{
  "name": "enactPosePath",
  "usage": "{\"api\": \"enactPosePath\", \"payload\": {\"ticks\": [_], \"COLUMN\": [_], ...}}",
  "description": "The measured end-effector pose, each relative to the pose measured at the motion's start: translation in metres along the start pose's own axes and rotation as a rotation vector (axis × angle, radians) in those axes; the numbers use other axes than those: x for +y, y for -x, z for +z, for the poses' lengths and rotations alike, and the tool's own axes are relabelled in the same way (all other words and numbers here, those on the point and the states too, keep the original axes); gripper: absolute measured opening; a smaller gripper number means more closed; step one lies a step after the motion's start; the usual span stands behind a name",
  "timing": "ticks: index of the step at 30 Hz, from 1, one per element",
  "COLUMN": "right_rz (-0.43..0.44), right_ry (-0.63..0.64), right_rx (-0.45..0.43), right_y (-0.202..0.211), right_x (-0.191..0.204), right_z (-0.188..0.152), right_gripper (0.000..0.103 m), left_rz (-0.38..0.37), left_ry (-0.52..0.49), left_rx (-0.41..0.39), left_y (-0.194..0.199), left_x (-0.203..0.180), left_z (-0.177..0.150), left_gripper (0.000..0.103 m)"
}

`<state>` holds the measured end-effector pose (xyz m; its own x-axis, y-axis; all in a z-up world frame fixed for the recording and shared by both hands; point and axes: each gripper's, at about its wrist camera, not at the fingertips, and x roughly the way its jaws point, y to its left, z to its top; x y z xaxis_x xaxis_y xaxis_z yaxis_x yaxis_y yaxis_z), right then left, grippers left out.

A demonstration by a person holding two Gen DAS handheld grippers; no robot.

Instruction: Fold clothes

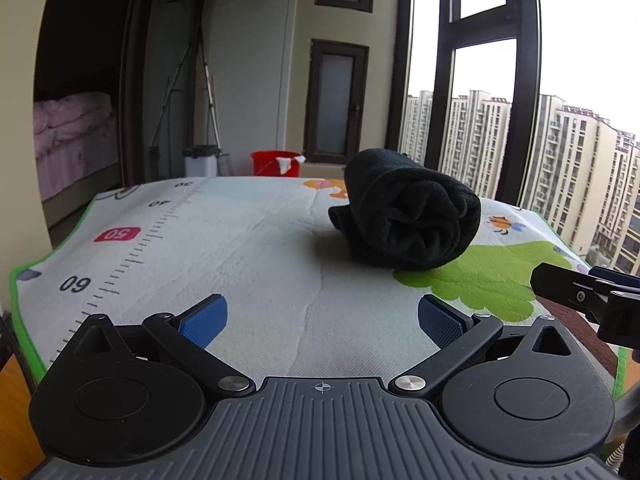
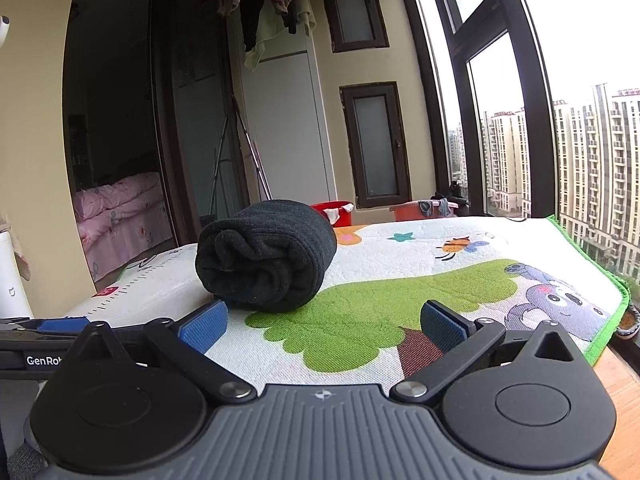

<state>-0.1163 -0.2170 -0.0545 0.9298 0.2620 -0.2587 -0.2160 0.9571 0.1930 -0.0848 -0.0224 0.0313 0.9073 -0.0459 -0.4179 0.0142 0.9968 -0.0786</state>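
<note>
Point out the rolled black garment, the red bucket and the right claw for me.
rolled black garment (image 1: pixel 416 224): left wrist view, on its spiral end.
red bucket (image 1: pixel 267 162): left wrist view, on its front wall.
right claw (image 2: pixel 324 326): right wrist view, midway between its open blue fingertips.

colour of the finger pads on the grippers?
Blue, textured pads on black fingers, both grippers. Clearest in the right wrist view.

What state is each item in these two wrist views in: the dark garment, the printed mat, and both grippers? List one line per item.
black garment: rolled into a bundle, lying on the mat, not gripped.
play mat: spread flat, lightly creased.
left gripper: open, empty, short of the garment.
right gripper: open, empty, close to the roll's near end.
</note>
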Motion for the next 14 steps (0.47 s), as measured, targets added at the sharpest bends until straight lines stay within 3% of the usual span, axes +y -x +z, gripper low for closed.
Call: {"api": "enactPosePath", "payload": {"ticks": [3,6,10,12,14], "right_rz": [0.053,0.02,0.157,0.144,0.062], "right_ry": [0.005,0.034,-0.026,-0.02,0.006], "right_rx": [0.043,0.007,-0.016,-0.012,0.002], "right_y": [0.0,0.007,0.014,0.016,0.015], "right_x": [0.003,0.008,0.001,0.003,0.007], "right_z": [0.002,0.004,0.013,0.014,0.013], "right_gripper": [0.103,0.103,0.103,0.103,0.103], "left_rz": [0.007,0.018,0.025,0.03,0.039], "left_ry": [0.017,0.0,-0.017,-0.017,-0.019], "left_rx": [0.008,0.008,0.013,0.007,-0.009], "left_y": [0.001,0.003,0.005,0.007,0.009], "left_x": [0.002,0.0,-0.002,-0.002,-0.002], "left_z": [0.001,0.001,0.001,0.001,0.001], "left_gripper": [0.103,0.103,0.103,0.103,0.103]}}
